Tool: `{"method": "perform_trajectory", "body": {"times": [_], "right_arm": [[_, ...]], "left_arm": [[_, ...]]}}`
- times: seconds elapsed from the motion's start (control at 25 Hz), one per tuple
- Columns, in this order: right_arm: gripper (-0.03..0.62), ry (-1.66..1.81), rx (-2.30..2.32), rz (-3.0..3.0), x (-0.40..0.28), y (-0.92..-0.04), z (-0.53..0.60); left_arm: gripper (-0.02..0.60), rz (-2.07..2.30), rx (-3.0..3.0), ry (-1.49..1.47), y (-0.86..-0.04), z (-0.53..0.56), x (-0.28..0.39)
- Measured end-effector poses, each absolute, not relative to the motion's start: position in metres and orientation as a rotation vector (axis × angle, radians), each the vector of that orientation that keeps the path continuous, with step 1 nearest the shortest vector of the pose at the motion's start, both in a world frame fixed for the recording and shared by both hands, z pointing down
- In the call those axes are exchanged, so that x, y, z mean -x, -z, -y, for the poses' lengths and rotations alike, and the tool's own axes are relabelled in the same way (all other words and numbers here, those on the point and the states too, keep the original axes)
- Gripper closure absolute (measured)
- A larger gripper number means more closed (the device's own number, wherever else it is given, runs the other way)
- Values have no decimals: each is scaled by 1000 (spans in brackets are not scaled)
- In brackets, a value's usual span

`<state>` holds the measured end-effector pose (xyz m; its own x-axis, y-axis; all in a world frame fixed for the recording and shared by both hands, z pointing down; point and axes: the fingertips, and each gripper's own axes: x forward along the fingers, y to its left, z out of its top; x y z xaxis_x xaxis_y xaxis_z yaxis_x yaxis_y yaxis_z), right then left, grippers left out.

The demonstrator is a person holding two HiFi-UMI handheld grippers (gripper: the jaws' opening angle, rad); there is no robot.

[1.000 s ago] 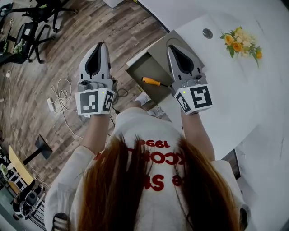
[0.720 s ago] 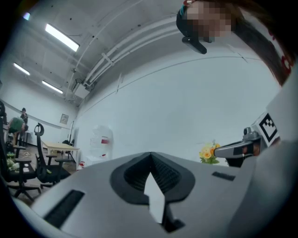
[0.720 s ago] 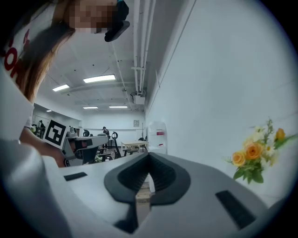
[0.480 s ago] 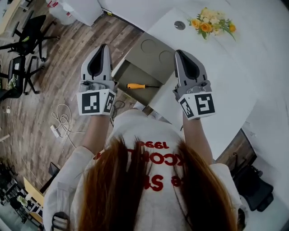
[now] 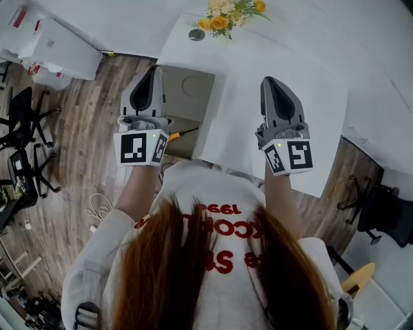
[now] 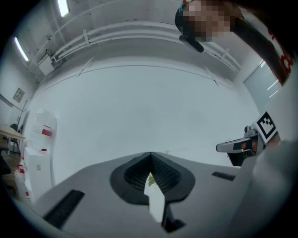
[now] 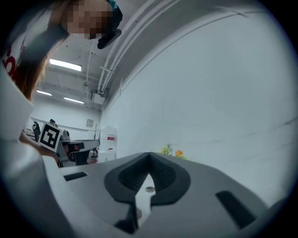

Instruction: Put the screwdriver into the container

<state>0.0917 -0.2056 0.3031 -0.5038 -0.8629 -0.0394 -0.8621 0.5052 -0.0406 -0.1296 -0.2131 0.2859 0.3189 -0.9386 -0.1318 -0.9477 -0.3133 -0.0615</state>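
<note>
An orange-handled screwdriver (image 5: 174, 135) lies inside the grey open container (image 5: 193, 87) at the left edge of the white table (image 5: 284, 64). The marker cube of my left gripper hides most of its handle. My left gripper (image 5: 153, 68) hangs over the container's left side, jaws shut and empty. My right gripper (image 5: 270, 80) is over the bare table top to the right, also shut with nothing in it. The left gripper view shows closed jaws (image 6: 150, 153) aimed at a white wall. In the right gripper view the closed jaws (image 7: 149, 153) point at the flowers.
A bunch of yellow and orange flowers (image 5: 227, 13) and a small round metal disc (image 5: 197, 35) sit at the table's far edge. White boxes (image 5: 55, 45) stand on the wooden floor at far left, black chairs (image 5: 22, 148) at left and one (image 5: 381, 213) at right. A cable (image 5: 98, 207) lies on the floor.
The head view has swung round, so table and container sit further left and up. My right gripper has gone from over the container to over the table. The screwdriver still lies in the container.
</note>
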Motion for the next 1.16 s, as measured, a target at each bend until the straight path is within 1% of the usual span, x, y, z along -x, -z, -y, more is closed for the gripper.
{"method": "perform_trajectory", "body": {"times": [0.24, 0.48, 0.64, 1.16], "right_arm": [[591, 27, 1739, -2556, -148, -302, 184], [591, 21, 1835, -2478, -178, -300, 172], [591, 30, 1854, -2456, -185, -302, 173], [591, 15, 1826, -2481, -177, -297, 176]], "left_arm": [[577, -1594, 2572, -127, -287, 221, 75], [577, -1499, 2639, -129, -289, 223, 42], [577, -1482, 2650, -125, -290, 226, 37], [577, -1488, 2649, -125, -289, 228, 39]]}}
